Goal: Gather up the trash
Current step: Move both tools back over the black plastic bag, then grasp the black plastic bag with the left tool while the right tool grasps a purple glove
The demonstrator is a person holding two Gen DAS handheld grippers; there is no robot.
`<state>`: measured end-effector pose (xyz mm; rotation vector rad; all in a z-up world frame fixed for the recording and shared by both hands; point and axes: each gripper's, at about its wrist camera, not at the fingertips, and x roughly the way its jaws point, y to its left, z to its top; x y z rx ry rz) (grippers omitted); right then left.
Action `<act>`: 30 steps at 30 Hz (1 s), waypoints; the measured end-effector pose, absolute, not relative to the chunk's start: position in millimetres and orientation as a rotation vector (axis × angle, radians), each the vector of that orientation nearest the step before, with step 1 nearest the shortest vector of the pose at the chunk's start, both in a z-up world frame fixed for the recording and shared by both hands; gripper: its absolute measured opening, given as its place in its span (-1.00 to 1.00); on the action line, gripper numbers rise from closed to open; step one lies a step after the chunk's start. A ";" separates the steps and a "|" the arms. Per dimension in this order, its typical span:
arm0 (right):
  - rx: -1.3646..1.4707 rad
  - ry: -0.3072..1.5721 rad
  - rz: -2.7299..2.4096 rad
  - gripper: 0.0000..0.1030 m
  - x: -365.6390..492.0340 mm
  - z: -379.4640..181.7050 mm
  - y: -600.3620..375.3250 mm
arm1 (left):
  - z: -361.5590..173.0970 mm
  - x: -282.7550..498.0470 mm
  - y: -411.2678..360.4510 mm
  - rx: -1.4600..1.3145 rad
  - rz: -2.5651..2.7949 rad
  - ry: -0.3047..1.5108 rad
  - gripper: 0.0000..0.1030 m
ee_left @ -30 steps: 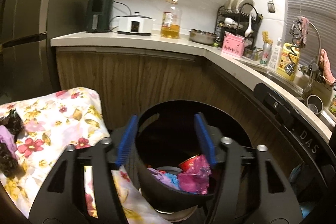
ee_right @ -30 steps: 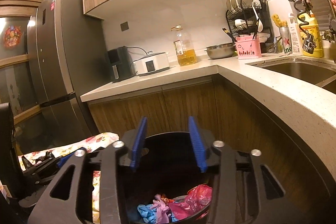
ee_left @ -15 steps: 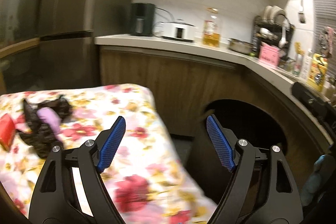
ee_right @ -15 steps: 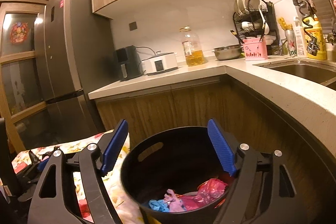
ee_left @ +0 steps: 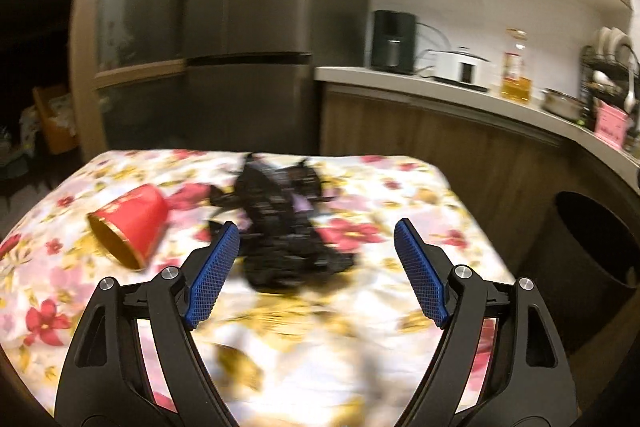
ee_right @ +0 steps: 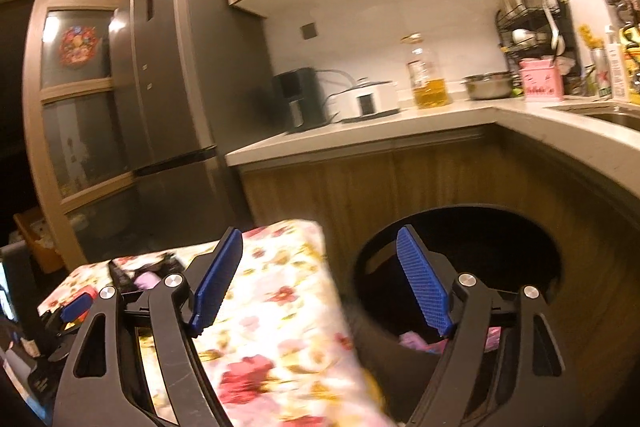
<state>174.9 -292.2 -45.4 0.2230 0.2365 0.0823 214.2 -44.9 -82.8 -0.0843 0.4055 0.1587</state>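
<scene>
In the left wrist view a red paper cup point(ee_left: 128, 225) lies on its side on the floral tablecloth point(ee_left: 400, 195). A crumpled black plastic bag point(ee_left: 284, 227) with a bit of purple lies right of it. My left gripper point(ee_left: 316, 271) is open and empty, just in front of the black bag. The black trash bin point(ee_left: 592, 247) stands at the table's right. In the right wrist view my right gripper point(ee_right: 320, 283) is open and empty, between the table point(ee_right: 280, 307) and the bin point(ee_right: 460, 251), which holds pink and purple trash point(ee_right: 412, 341).
A grey fridge point(ee_left: 260, 27) stands behind the table. A wooden counter point(ee_right: 400, 123) runs along the wall with an air fryer, cooker, oil bottle, bowl and dish rack. The sink point(ee_right: 612, 115) is at far right.
Both grippers have opened and swung left from the bin toward the table. The left one now faces the black bag and red cup.
</scene>
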 end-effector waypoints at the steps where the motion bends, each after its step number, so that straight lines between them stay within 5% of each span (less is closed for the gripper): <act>1: 0.220 0.241 0.094 0.51 176.1 -46.4 -285.8 | -84.5 216.5 -34.6 -0.091 0.176 0.409 0.52; 14: 0.176 0.272 0.157 0.51 192.8 -51.1 -235.0 | -95.8 260.9 -5.9 -0.120 0.163 0.465 0.49; 27: 0.156 0.307 0.208 0.50 212.1 -59.1 -203.5 | -110.6 269.1 12.2 -0.161 0.078 0.520 -0.80; 30: 0.152 0.317 0.220 0.50 216.7 -61.2 -193.9 | -108.1 260.1 18.7 -0.179 0.067 0.507 -0.93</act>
